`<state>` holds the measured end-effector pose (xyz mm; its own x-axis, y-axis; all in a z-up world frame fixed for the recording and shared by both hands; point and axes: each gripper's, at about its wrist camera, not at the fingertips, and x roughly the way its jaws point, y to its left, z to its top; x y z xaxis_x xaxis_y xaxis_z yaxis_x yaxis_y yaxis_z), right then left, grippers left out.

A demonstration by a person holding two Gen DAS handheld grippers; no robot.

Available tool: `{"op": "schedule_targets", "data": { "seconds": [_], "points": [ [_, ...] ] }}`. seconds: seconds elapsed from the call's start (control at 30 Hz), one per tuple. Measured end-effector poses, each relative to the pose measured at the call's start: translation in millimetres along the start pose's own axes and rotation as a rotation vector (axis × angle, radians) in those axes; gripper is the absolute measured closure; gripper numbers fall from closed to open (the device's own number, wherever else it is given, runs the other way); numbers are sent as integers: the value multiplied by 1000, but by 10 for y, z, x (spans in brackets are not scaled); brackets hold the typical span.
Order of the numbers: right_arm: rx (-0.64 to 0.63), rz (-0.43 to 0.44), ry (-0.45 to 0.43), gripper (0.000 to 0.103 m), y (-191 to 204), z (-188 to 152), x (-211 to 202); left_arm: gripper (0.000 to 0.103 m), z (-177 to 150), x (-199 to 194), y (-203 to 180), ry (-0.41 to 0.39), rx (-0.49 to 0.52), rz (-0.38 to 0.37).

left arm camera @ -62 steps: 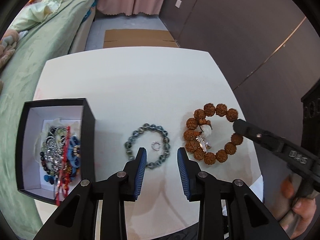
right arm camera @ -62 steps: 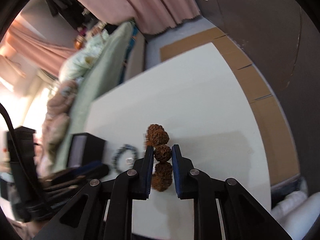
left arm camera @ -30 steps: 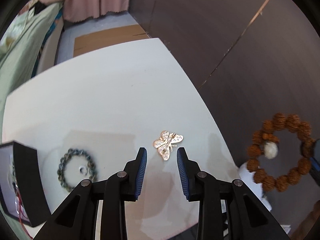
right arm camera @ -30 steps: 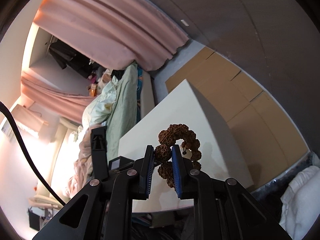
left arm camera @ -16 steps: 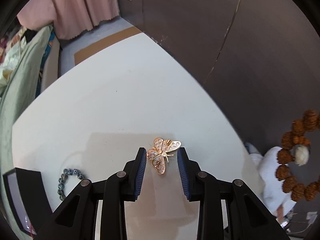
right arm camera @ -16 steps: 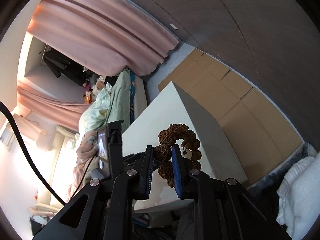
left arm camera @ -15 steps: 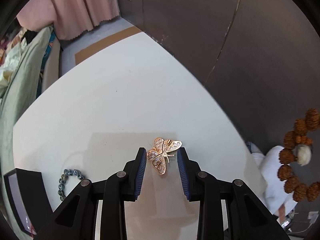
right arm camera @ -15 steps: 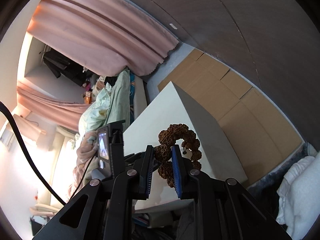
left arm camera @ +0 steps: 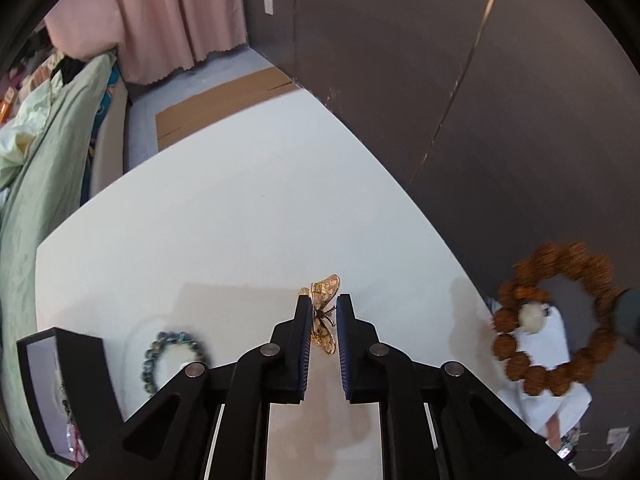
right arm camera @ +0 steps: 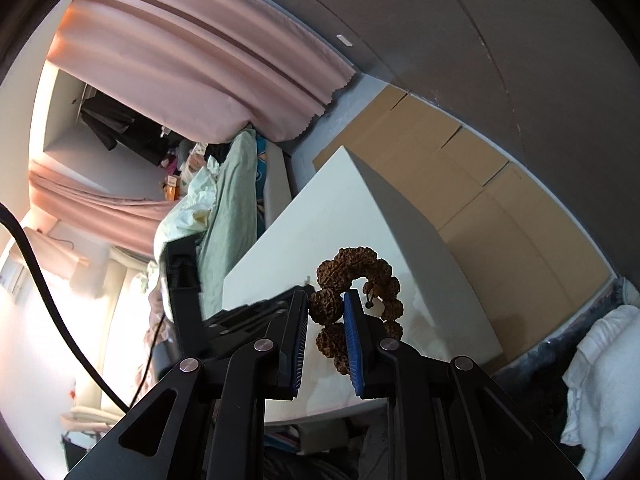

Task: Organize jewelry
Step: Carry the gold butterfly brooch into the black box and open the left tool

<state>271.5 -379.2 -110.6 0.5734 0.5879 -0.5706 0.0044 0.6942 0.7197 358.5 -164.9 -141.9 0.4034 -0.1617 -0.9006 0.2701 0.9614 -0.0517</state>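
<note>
My left gripper (left arm camera: 323, 305) is shut on a gold butterfly brooch (left arm camera: 325, 316), held above the white table (left arm camera: 224, 232). My right gripper (right arm camera: 326, 299) is shut on a brown bead bracelet (right arm camera: 352, 300) and holds it in the air off the table's right edge. The bracelet also shows in the left wrist view (left arm camera: 556, 316), with a white bead on it. A dark bead bracelet (left arm camera: 168, 354) with a small ring inside lies on the table at the lower left. A black jewelry box (left arm camera: 80, 376) with several pieces in it stands at the table's left edge.
A dark wall (left arm camera: 460, 80) runs close along the table's right side. A bed with green bedding (left arm camera: 44, 160) lies to the left. Flat cardboard (left arm camera: 224, 96) lies on the floor beyond the table. White cloth (right arm camera: 600, 380) lies on the floor at the right.
My left gripper has closed on the butterfly brooch, which now stands edge-up between the fingers. My right gripper still holds the brown bracelet up off the table.
</note>
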Motion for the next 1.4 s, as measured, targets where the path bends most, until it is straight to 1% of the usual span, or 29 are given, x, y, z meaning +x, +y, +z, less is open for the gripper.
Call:
{"op": "schedule_targets", "data": {
  "seconds": [0.3, 0.5, 0.67, 0.87, 1.1, 1.17, 1.27, 1.3, 1.33, 1.37, 1.4],
  "points": [
    [-24, 34, 21, 84, 233, -25, 161, 90, -9, -461, 436, -57, -74, -21],
    [-59, 63, 38, 84, 474, -47, 271, 90, -182, -790, 839, -95, -141, -17],
    [-95, 80, 58, 84, 712, -91, 403, 90, -350, -960, 1154, -112, -198, -7],
    [-125, 90, 81, 84, 961, -182, 546, 90, -604, -1081, 1438, -116, -257, 1],
    [-173, 88, 107, 84, 1265, -266, 692, 90, -840, -1142, 1762, -116, -324, -13],
    [-187, 86, 115, 84, 1348, -269, 744, 89, -880, -1133, 1859, -108, -348, -34],
    [-208, 83, 126, 84, 1454, -301, 809, 89, -943, -1084, 2000, -70, -409, -83],
    [-213, 82, 129, 84, 1492, -309, 837, 84, -969, -1084, 2049, -66, -427, -95],
    [-219, 82, 133, 84, 1530, -325, 855, 76, -995, -1101, 2091, -70, -437, -101],
    [-227, 82, 137, 84, 1582, -344, 884, 52, -1016, -1123, 2118, -79, -442, -104],
    [-232, 83, 140, 84, 1625, -365, 897, 31, -1040, -1162, 2154, -96, -450, -111]
  ]
}}
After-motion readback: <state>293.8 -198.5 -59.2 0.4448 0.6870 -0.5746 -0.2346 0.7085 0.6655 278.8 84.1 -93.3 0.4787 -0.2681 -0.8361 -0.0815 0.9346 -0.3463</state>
